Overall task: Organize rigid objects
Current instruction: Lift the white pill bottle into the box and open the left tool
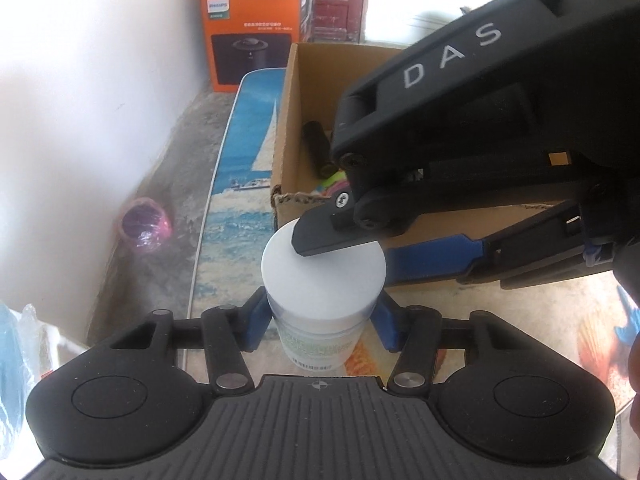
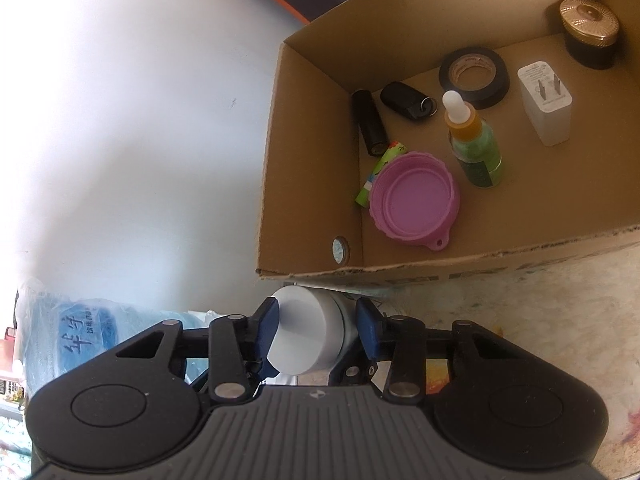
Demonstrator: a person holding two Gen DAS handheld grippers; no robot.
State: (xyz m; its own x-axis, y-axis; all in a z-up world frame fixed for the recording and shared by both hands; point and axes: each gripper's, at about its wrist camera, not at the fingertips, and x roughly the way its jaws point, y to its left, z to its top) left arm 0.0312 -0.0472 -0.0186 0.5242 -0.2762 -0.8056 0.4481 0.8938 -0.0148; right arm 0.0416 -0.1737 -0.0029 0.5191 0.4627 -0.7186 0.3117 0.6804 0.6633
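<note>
A clear jar with a white lid (image 1: 324, 268) stands upright between the blue pads of my left gripper (image 1: 322, 320), which is shut on its body. My right gripper (image 2: 316, 328) comes in from the right and straddles the white lid (image 2: 304, 336); one finger (image 1: 332, 236) lies over the lid top, the other (image 1: 432, 262) beside it. Its jaws stand at the lid's sides, and I cannot tell whether they press it. The cardboard box (image 2: 440, 270) lies just beyond the jar.
The box holds a purple collapsible bowl (image 2: 414, 198), a dropper bottle (image 2: 474, 144), black tape (image 2: 474, 76), a white charger (image 2: 544, 100), a key fob (image 2: 404, 100), a black cylinder (image 2: 368, 122) and a gold-lidded jar (image 2: 588, 32). An orange Philips box (image 1: 256, 24) stands behind. A white wall is left.
</note>
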